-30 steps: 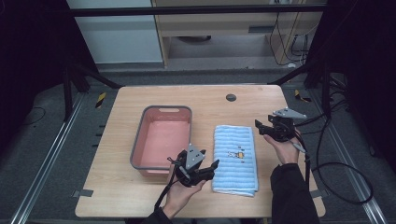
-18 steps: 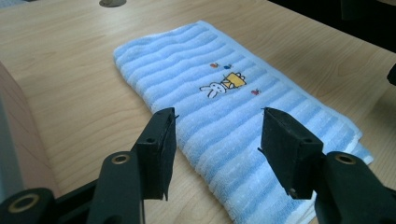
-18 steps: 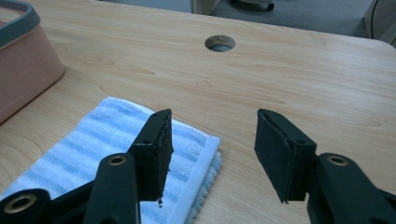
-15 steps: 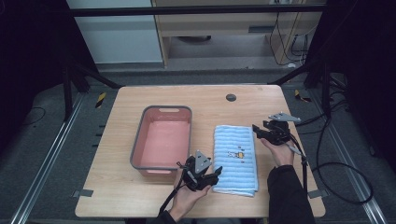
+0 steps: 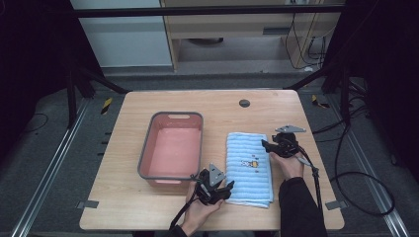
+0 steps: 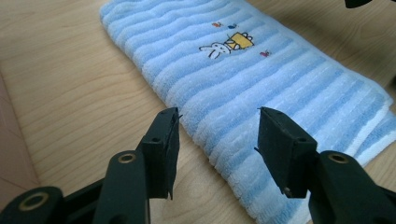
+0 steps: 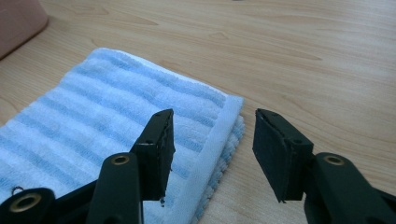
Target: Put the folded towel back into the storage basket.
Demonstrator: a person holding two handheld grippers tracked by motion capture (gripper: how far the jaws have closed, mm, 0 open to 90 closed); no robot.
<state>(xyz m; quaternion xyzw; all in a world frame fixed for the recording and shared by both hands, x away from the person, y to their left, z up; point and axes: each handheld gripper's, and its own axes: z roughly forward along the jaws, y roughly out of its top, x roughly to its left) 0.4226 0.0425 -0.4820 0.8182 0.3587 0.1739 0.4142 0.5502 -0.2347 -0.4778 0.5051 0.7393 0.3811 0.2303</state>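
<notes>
A pale wooden counter (image 5: 123, 148) carries a grey-rimmed pink basin (image 5: 171, 148) at left and, just beside it, a folded blue striped towel (image 5: 248, 168).

A pale wooden bench (image 5: 148, 207) stands on dark grey carpet (image 5: 44, 163). Metal rails (image 5: 47, 185) run along the floor on both sides. Behind it are a white cabinet (image 5: 123, 39) and a beige shelf unit (image 5: 232, 29); black cables (image 5: 360, 177) trail at right.
</notes>
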